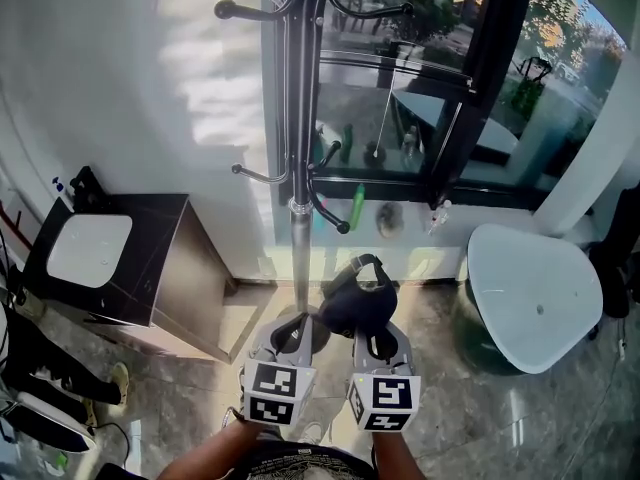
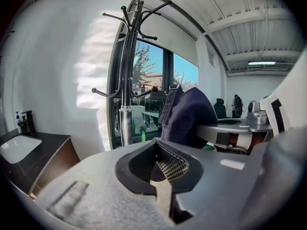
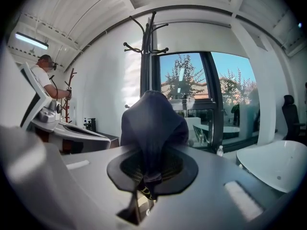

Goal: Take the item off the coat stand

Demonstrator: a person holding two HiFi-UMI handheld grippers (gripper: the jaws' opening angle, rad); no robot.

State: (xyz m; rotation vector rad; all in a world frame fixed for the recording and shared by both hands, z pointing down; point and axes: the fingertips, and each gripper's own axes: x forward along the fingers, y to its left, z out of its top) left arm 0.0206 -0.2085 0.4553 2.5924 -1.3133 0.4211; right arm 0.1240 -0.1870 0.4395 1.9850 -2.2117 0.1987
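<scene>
Head view: right tongs (image 1: 378,343) are clamped on the dark cap (image 1: 360,303), which is off the stand (image 1: 297,168), just beside its pole and below the lowest hook (image 1: 330,213); left tongs (image 1: 292,336) sit near the pole, carrying nothing; a cabinet (image 1: 150,268) stands to the left, a white desk (image 1: 535,288) to the right and a window (image 1: 420,118) behind, so the open room is likely the floor back toward the person

Left gripper view: its tongs (image 2: 160,171) are closed together with nothing between them; the cap hangs at the right, the pole rises just ahead; a swing forward could knock the pole and rock the stand

Right gripper view: only a fold of the cap (image 3: 153,123) is pinched between the pads, the crown standing up in front; so small a bite may slip if jerked, and lifting the cap could snag its strap on a hook; a person (image 3: 45,78) stands well apart at the left
</scene>
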